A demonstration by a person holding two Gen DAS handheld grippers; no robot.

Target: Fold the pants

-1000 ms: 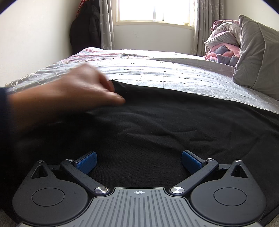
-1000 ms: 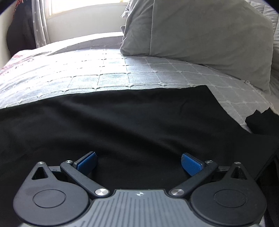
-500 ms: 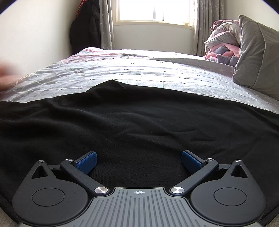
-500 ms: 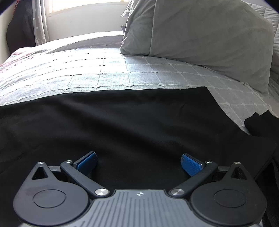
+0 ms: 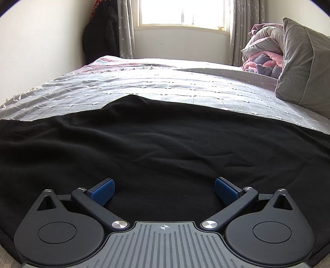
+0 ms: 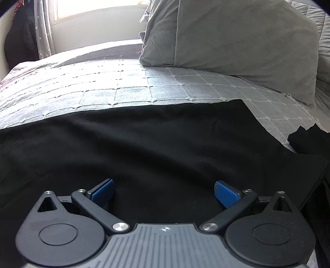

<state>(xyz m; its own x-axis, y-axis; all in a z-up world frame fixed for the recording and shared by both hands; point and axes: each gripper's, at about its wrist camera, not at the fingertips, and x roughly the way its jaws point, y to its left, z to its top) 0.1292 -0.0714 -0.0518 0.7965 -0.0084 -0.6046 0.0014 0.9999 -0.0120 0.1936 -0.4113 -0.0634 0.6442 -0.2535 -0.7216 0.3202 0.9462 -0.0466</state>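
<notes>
Black pants (image 5: 165, 144) lie flat near bed (image 5: 144, 86) front edge. Your left gripper (image 5: 164, 190) and right gripper (image 6: 164, 191) gape wide, empty. Fold not begun; next grab pants edge.

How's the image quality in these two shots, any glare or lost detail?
Left wrist view: the window is blown out, fisheye bends the bed's edges, and the black pants show only faint creases. Right wrist view: backlit too, the pants almost featureless, the pillow evenly lit.
</notes>
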